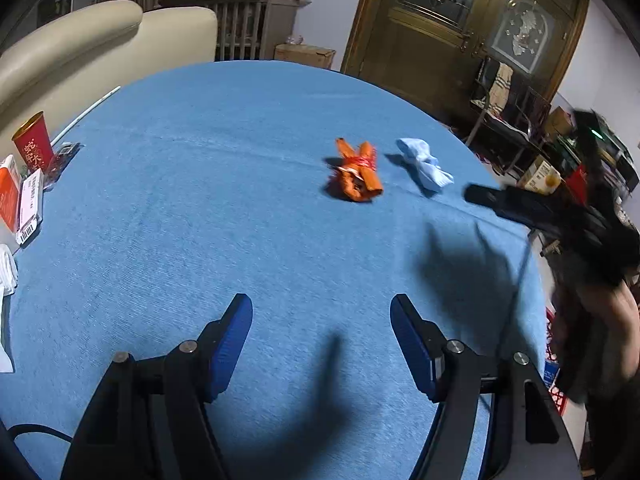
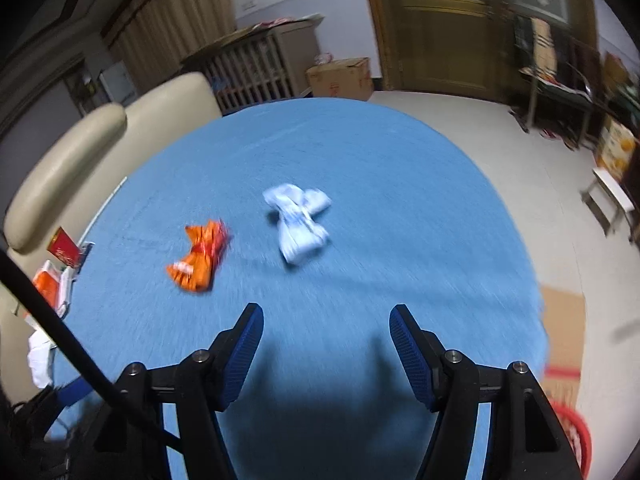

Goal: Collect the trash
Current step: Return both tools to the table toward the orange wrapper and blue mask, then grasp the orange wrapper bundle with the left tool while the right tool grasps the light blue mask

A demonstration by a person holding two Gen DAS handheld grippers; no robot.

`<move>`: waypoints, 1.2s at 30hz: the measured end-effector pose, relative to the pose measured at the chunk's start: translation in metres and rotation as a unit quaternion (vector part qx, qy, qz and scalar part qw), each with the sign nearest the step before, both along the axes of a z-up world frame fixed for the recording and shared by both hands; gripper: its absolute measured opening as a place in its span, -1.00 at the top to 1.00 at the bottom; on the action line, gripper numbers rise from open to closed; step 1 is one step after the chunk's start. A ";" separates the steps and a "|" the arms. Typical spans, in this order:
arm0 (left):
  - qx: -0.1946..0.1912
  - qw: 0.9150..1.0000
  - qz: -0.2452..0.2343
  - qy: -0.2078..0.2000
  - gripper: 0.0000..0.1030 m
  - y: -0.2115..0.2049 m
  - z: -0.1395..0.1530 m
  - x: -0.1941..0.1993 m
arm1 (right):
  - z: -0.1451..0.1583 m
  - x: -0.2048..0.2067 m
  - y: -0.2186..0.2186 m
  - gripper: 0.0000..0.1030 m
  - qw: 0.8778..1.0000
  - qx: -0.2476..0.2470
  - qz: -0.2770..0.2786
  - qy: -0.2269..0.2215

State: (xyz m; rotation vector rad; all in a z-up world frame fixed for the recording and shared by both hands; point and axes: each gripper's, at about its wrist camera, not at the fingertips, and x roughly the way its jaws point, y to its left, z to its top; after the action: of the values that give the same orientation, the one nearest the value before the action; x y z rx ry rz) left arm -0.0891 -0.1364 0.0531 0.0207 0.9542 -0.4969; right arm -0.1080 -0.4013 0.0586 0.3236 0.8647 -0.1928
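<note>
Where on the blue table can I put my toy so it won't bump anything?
The blue tablecloth is bare between the left gripper and the orange wrapper, and behind both scraps. It is crowded at the left edge by the red cup and around the pale blue wrapper.

The left wrist view looked forward between its own two blue fingers (image 1: pixel 236 336), low over the blue tablecloth (image 1: pixel 200 200), facing the wooden door (image 1: pixel 460 32) at one o'clock. It sat well back from the orange wrapper (image 1: pixel 356 172) and pale blue wad (image 1: pixel 424 164), both at one o'clock. The right wrist view looked from somewhat higher, blurred, toward the sofa (image 2: pixel 100 140) at ten o'clock, with the same wrapper (image 2: pixel 200 256) at eleven and wad (image 2: pixel 300 224) at twelve. Both shared cloth, litter, sofa and door.
</note>
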 end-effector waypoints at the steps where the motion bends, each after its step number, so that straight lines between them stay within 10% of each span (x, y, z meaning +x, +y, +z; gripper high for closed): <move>1: -0.001 1.000 0.001 0.001 -0.40 0.001 0.000 0.002 | -0.004 0.018 0.000 -0.34 1.000 0.002 0.001 0.007; 10: 0.002 1.000 0.018 0.007 -0.40 0.004 -0.007 0.028 | -0.024 0.099 0.007 -0.31 0.998 -0.038 0.017 0.040; 15: 0.000 1.000 0.011 0.003 -0.40 -0.014 -0.005 0.043 | -0.031 0.107 0.002 0.32 0.998 -0.031 0.023 0.045; 29: 0.027 1.000 -0.013 -0.008 -0.40 -0.107 -0.013 0.108 | 0.003 0.003 -0.007 0.36 1.000 0.010 0.003 -0.022; 32: 0.039 0.999 -0.018 0.012 0.29 -0.109 -0.020 0.116 | 0.007 -0.013 -0.008 0.36 0.999 0.019 -0.002 -0.030; 36: 0.038 0.999 -0.014 0.009 0.33 -0.094 -0.014 0.106 | 0.009 -0.022 0.000 0.36 0.999 0.021 0.001 -0.034</move>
State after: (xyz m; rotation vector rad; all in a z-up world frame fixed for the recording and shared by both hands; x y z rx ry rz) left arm 0.0169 -0.2304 0.0391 0.0987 0.9911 -0.4868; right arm -0.1301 -0.4008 0.0673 0.3652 0.8035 -0.1607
